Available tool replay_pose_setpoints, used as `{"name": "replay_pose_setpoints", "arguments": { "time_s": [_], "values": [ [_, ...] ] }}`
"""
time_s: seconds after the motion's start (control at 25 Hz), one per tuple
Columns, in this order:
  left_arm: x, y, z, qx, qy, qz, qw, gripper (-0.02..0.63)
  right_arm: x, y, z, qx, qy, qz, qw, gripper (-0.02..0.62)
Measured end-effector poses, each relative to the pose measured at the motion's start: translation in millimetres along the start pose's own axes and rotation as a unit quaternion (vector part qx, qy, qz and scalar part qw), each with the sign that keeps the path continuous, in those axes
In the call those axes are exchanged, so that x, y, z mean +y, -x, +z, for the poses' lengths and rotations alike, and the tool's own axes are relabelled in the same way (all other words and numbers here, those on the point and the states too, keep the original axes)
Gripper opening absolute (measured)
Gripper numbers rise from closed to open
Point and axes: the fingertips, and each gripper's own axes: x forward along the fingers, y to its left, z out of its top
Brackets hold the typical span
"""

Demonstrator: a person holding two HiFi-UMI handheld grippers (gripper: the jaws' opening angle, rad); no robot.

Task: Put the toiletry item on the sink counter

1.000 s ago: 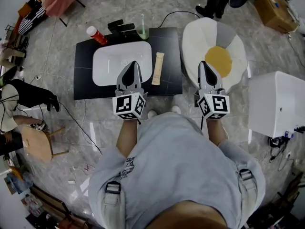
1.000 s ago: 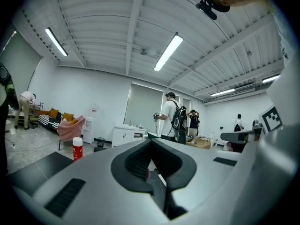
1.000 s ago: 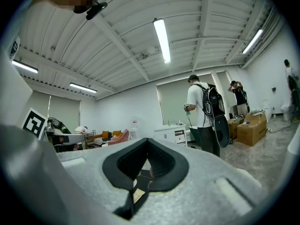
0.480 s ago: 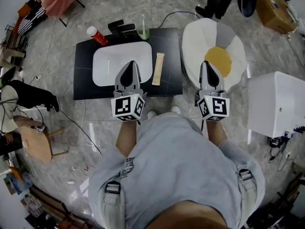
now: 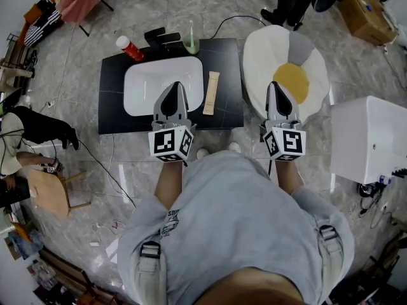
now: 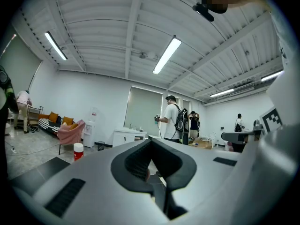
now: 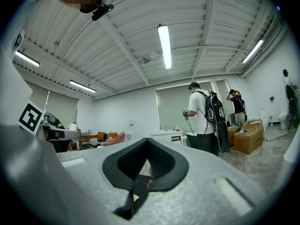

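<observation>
Already the tan tube [image 5: 210,92] lies flat on the black counter [image 5: 114,107], just right of the white basin [image 5: 149,84], so the placing looks done. Its long axis runs away from the person, leaning slightly. The left gripper [image 5: 177,89] hangs over the basin's near right edge, jaws pressed together with nothing between them. The right gripper [image 5: 275,88], likewise closed and empty, is over the egg-shaped cushion [image 5: 292,78] beside the counter. The tube sits between the two, much nearer the left gripper, just ahead and to its right. Any further handling would likely fall to that hand, gripping across the tube's narrow width.
</observation>
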Motion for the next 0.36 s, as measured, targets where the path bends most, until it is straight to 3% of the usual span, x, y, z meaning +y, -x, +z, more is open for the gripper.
{"name": "replay_pose_setpoints", "arguments": {
  "time_s": [0.36],
  "values": [
    [-2.9, -1.5, -2.8, 0.004, 0.002, -0.004, 1.0000, 0.005, -2.8, -0.6, -1.8, 0.006, 0.004, -0.003, 1.000, 0.005]
  ]
}}
